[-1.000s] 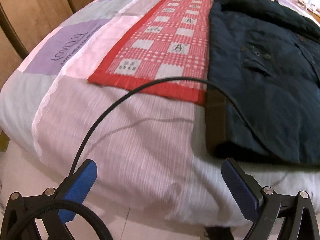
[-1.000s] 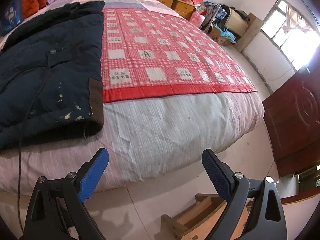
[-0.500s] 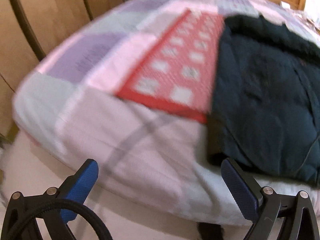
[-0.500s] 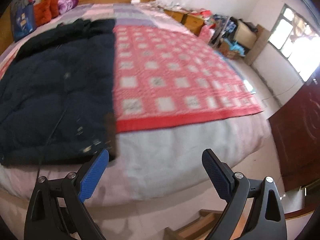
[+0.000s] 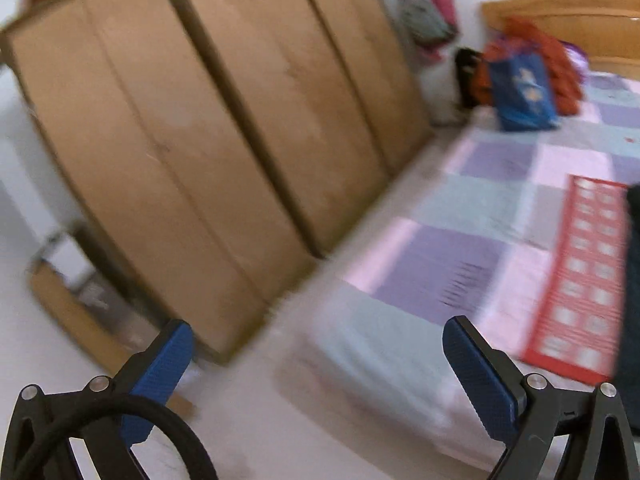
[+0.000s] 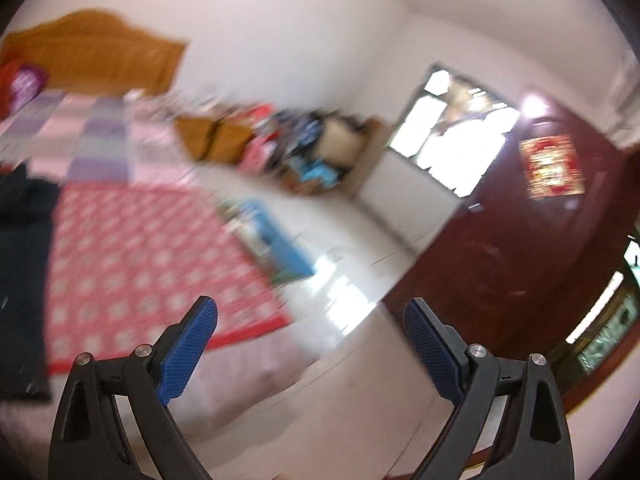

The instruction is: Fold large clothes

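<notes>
- While both views are smeared by blur, the left gripper [image 5: 316, 354] shows its blue fingers [image 5: 476, 376] spread wide, released, with nothing between them.
- A black cable [image 5: 120, 420] loops across the near left corner of the left wrist view.
- Beyond the left gripper stands a brown wooden wardrobe [image 5: 224, 128] on the left, with the bed [image 5: 460, 208] to its right under a pink, purple and pale blue patchwork cover.
- A red checked cloth [image 5: 580, 276] lies on the bed, and the dark jacket [image 5: 633, 280] shows only as a strip at the far right edge, just beside that cloth.
- The right gripper [image 6: 310, 334] is likewise released, its fingers [image 6: 188, 352] apart and empty, hanging over the near edge of the bed and the pale floor [image 6: 352, 380].
- In the right wrist view the dark jacket [image 6: 22, 272] lies at the left, on the bed beside the red checked cloth [image 6: 144, 264].
- A dark red door [image 6: 532, 248] stands to the right, and a bright window [image 6: 452, 136] beyond it.
</notes>
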Tool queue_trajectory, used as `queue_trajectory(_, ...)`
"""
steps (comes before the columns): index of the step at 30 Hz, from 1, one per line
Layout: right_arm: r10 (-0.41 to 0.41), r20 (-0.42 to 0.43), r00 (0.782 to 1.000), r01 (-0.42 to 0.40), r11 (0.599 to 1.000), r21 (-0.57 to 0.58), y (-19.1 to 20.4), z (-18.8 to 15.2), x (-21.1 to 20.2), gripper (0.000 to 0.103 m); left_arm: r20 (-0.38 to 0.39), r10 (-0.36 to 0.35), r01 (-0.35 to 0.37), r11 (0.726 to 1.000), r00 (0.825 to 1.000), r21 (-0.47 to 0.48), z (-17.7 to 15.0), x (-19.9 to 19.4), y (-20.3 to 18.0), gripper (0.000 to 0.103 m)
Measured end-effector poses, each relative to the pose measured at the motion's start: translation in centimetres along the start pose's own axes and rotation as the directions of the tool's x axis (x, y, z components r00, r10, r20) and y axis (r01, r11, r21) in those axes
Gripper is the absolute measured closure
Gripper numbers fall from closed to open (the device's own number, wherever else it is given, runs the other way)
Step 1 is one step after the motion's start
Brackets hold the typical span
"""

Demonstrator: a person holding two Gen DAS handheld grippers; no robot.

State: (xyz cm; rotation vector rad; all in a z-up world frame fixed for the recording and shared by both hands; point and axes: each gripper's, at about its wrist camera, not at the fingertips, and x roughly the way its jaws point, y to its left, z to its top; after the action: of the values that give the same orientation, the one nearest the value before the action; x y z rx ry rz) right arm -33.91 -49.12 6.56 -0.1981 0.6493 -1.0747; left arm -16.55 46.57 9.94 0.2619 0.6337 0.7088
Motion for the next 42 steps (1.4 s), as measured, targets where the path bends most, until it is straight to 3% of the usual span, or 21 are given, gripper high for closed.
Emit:
queue_trajectory(2, -0.043, 0.025, 0.999, 0.042, 0.998, 0.038, -2.3, 1.4, -0.1, 0.006, 0.002, 0.002, -0.002, 1.000, 1.000, 0.011, 0.5, 0.5, 0.4, 0.000)
queue_trajectory(4, -0.032, 0.040, 0.999, 0.030, 0.998, 0.057, -2.3, 1.7, 0.0, 0.006, -0.009, -0.045, 0.046, 0.999, 0.999, 0.010, 0.2, 1.6, -0.9, 0.000)
queue_trajectory(7, 0.068, 0.026, 0.997, -0.068, 0.998, 0.016, 2.0, 0.4, 0.7, 0.006, -0.037, -0.165, 0.166, 0.986, 0.986, 0.024, -2.0, 3.4, -6.5, 0.000)
queue_trajectory(10, 0.195, -0.030, 0.980, -0.196, 0.980, -0.024, 9.1, -3.2, 1.3, 0.006, -0.108, -0.321, 0.330, 0.941, 0.941, 0.072, -6.6, 4.4, -15.2, 0.000)
queue_trajectory(13, 0.318, -0.118, 0.941, -0.321, 0.947, -0.005, 16.0, -7.2, 2.0, 0.007, -0.176, -0.441, 0.464, 0.878, 0.880, 0.122, -12.5, 5.1, -24.5, 0.000)
queue_trajectory(16, 0.405, -0.190, 0.894, -0.411, 0.912, 0.007, 22.5, -11.1, 2.1, 0.007, -0.274, -0.510, 0.563, 0.808, 0.816, 0.175, -17.8, 5.7, -32.1, 0.001)
queue_trajectory(19, 0.450, -0.238, 0.861, -0.463, 0.886, -0.001, 27.4, -13.9, 1.5, 0.007, -0.325, -0.511, 0.589, 0.778, 0.796, 0.219, -21.7, 6.9, -36.5, 0.001)
queue_trajectory(22, 0.484, -0.267, 0.833, -0.506, 0.863, -0.013, 30.8, -16.4, 0.9, 0.007, -0.311, -0.494, 0.571, 0.785, 0.812, 0.243, -23.6, 7.6, -38.2, 0.001)
queue_trajectory(26, 0.488, -0.293, 0.822, -0.516, 0.856, -0.021, 33.3, -18.1, 0.5, 0.007, -0.292, -0.471, 0.541, 0.804, 0.832, 0.245, -24.5, 9.2, -38.9, 0.001)
queue_trajectory(29, 0.485, -0.293, 0.824, -0.516, 0.856, -0.033, 34.4, -18.5, 0.8, 0.007, -0.256, -0.475, 0.533, 0.809, 0.842, 0.249, -23.6, 10.6, -39.7, 0.001)
queue_trajectory(33, 0.494, -0.300, 0.816, -0.524, 0.851, -0.025, 35.3, -18.8, 1.0, 0.007, -0.212, -0.513, 0.551, 0.808, 0.832, 0.209, -21.7, 10.8, -40.5, 0.001)
queue_trajectory(38, 0.501, -0.296, 0.813, -0.538, 0.841, -0.056, 36.6, -19.5, 1.1, 0.007, -0.196, -0.433, 0.472, 0.842, 0.880, 0.260, -20.8, 12.7, -42.5, 0.000)
queue_trajectory(40, 0.492, -0.291, 0.820, -0.536, 0.839, -0.091, 37.3, -20.2, 1.4, 0.007, -0.213, -0.445, 0.488, 0.841, 0.870, 0.234, -20.6, 13.8, -42.6, 0.000)
queue_trajectory(42, 0.482, -0.291, 0.826, -0.532, 0.837, -0.124, 38.1, -21.3, 1.8, 0.007, -0.200, -0.449, 0.487, 0.846, 0.871, 0.218, -20.0, 13.6, -42.6, 0.000)
